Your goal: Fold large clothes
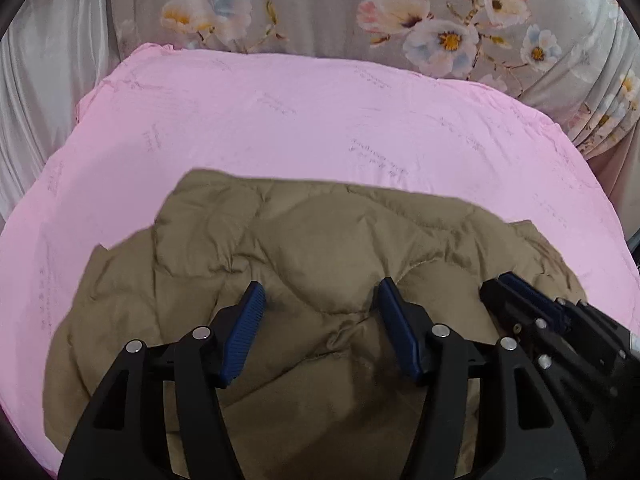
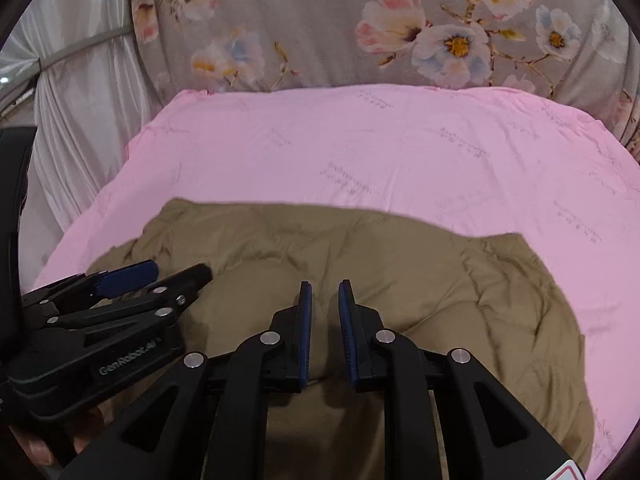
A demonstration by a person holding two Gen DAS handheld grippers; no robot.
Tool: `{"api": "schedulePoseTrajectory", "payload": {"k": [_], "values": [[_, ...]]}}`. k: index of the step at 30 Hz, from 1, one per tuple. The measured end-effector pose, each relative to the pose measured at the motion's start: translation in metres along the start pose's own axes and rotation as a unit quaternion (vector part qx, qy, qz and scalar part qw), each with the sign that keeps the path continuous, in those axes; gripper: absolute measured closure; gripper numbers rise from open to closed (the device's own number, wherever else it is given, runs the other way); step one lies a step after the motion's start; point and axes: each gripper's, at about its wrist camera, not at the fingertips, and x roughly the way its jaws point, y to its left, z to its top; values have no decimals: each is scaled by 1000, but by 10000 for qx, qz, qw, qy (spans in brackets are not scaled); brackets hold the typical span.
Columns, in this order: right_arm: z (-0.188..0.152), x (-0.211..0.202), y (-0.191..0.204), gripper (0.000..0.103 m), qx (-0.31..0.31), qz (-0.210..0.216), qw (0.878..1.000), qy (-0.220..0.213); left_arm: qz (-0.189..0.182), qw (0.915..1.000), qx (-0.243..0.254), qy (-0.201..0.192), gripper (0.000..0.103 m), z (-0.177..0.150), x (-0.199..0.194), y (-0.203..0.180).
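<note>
The left hand-held gripper (image 1: pixel 320 300) hangs over the garment with its blue-padded jaws spread wide and nothing between them. Just beside it, the right hand-held gripper (image 2: pixel 325 304) has its ribbed blue pads parted by only a narrow gap, and that gap is empty too, so neither grips anything. Under both lies the khaki-brown quilted puffer jacket (image 1: pixel 312 248), bunched into a rumpled, rounded heap with creases running across its padded panels. It rests on the near part of a pink sheet printed with faint lettering (image 1: pixel 304 120), which covers the bed and stretches well beyond the jacket. Behind the bed hangs a grey curtain with large pink and blue flowers (image 1: pixel 440 28), and to its left a shiny white drape (image 2: pixel 76 120).
</note>
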Motion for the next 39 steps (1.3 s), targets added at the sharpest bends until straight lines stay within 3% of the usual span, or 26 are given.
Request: {"api": "schedulePoseTrajectory", "payload": {"k": [9,18,23,25,30,36,39], "values": [[-31,18,-1,87,-53,-207,9998,12,594,9970,257,-430,42,-24,17,-13],[-35,23,0,87,-32,-201,9998,-47,501,9977,160,-431,41,-25,18,-9],[-30,-6,5,87,172,179,9996,-115,73,9976,-502,-477,41,-32,-30,32],[-28,-17,17,87,38,243,9996,-113,-82,9952,-838,-491,33,-38,-58,65],[-34,-4,41,86,-194,304,9992,163,109,9855,-1635,-438,28,-65,-94,144],[-40,11,42,86,-170,351,9990,223,93,9720,-2346,84,23,-110,-87,189],[-43,13,40,86,-150,406,9989,197,-477,9603,-2729,330,18,-121,-69,190]]}}
